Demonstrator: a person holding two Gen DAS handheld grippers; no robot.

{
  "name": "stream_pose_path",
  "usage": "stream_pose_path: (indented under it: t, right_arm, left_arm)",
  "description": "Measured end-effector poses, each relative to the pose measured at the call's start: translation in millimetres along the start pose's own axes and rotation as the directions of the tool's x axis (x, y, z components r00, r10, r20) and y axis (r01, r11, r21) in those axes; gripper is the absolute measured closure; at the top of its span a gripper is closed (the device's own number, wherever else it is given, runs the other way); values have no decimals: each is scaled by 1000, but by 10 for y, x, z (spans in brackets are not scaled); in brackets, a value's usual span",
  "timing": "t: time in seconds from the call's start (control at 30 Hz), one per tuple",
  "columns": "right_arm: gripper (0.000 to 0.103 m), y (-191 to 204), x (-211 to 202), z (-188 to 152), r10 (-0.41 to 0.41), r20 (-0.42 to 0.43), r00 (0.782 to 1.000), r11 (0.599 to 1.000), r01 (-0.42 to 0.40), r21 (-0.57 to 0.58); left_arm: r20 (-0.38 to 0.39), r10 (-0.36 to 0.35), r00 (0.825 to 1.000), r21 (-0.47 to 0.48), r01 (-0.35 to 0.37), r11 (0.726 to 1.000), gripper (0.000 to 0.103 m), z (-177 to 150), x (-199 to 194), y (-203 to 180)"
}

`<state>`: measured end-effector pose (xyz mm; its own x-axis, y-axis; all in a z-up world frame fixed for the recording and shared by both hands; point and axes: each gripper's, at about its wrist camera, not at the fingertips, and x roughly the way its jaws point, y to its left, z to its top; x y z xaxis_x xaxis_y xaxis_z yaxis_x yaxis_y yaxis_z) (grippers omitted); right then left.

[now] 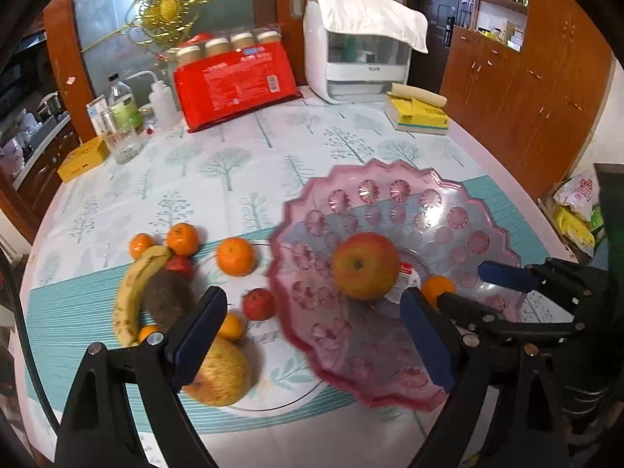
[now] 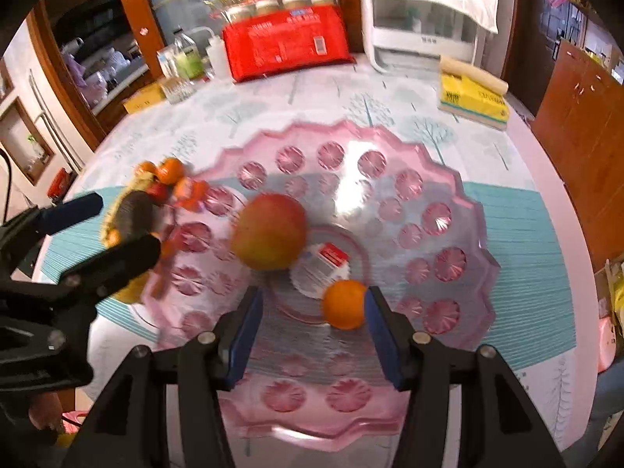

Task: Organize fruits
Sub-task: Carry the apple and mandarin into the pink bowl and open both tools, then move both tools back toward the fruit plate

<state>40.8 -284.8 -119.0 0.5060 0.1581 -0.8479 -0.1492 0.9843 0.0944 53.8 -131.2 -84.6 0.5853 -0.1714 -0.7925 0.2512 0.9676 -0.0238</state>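
Tablecloth point(image 1: 241, 171): left view alone shows banana point(image 1: 134, 288); left tool point(image 1: 312, 335) and right tool point(image 2: 314, 327) both apart, empty.

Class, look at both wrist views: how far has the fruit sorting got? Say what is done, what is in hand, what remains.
Done: an apple and one orange lie in the pink dish. In hand: nothing; the right gripper stands open beside that orange, and the left gripper is open and empty. Left: the banana, the other oranges, a small red fruit and a second apple lie on the table.
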Motion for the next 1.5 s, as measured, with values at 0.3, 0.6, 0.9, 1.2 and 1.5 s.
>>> stream_pose_path:
  t: [0.3, 0.6, 0.9, 1.2, 1.5]
  right_arm:
    - [49, 453, -492, 162, -7, 134, 991, 999, 1, 44]
    - [49, 1080, -786, 298, 29, 206, 978, 996, -45, 78]
    - [43, 1701, -683, 249, 21, 186, 982, 996, -36, 80]
    - [43, 1981, -300, 55, 9, 109, 994, 983, -30, 184]
    - [43, 2065, 4, -129, 7, 33, 999, 964, -16, 266]
  left_arm:
    - [46, 28, 999, -68, -25, 997, 13, 6, -576, 774]
    - [74, 90, 993, -52, -86, 995, 12, -4, -1099, 1585]
    - [51, 99, 994, -14, -99, 995, 12, -157, -1158, 2149]
    - [-56, 55, 997, 66, -52, 996, 12, -344, -785, 2405]
    - [-163, -16, 986, 81, 29, 996, 12, -407, -254, 2521]
